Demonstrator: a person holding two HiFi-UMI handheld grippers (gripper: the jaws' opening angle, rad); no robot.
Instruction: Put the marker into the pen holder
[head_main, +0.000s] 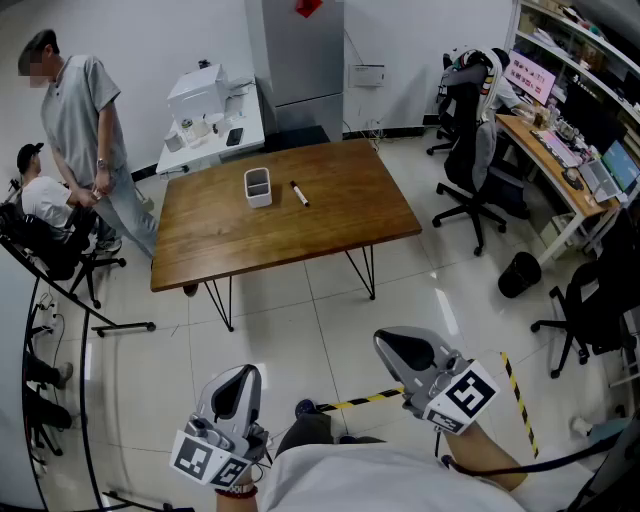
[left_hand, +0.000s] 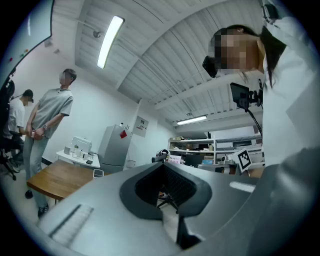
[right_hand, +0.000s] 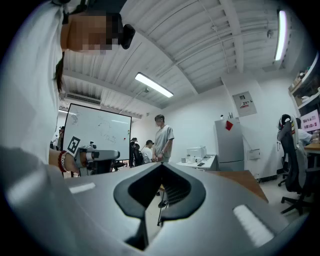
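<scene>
Marker (head_main: 299, 194) lay flat on table (head_main: 330, 225), well ahead of both tools, touched by neither. Pen holder (head_main: 258, 187) stood upright near marker, apart from it, on left tool's side. Left tool (head_main: 243, 372) had jaws closed, nothing between. Right tool (head_main: 385, 341) likewise closed and empty.
</scene>
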